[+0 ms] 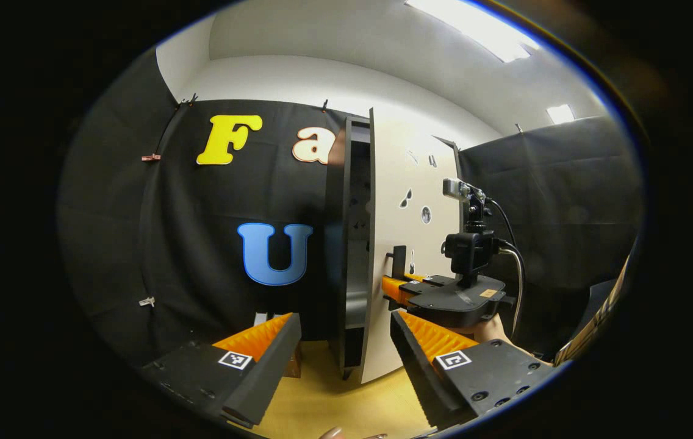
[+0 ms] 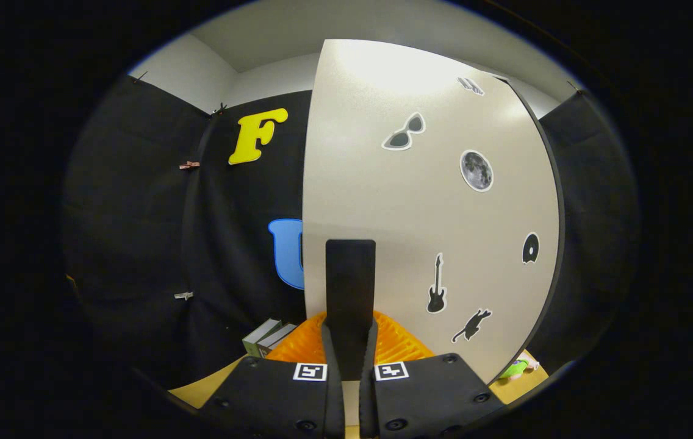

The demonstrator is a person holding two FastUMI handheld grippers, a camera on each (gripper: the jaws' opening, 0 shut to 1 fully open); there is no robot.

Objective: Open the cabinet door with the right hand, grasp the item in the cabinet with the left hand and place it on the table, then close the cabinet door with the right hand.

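Note:
The tall cabinet (image 1: 346, 244) stands on the table with its pale, sticker-covered door (image 1: 410, 244) swung partly out. My right gripper (image 1: 398, 286) is shut on the door's black handle (image 1: 399, 261). In the right gripper view, the handle (image 2: 350, 292) stands upright between the closed fingers of the right gripper (image 2: 350, 341), with the door (image 2: 420, 201) just behind it. My left gripper (image 1: 346, 347) is open and holds nothing, low in front of the door's edge. The cabinet's inside is dark, and I cannot make out any item there.
The yellow wooden table (image 1: 322, 396) runs under the cabinet. Some books (image 2: 268, 336) lie on it to the left of the door. A small green object (image 2: 514, 367) lies on the table beyond the door's lower right corner. A hand (image 1: 493, 329) holds the right gripper.

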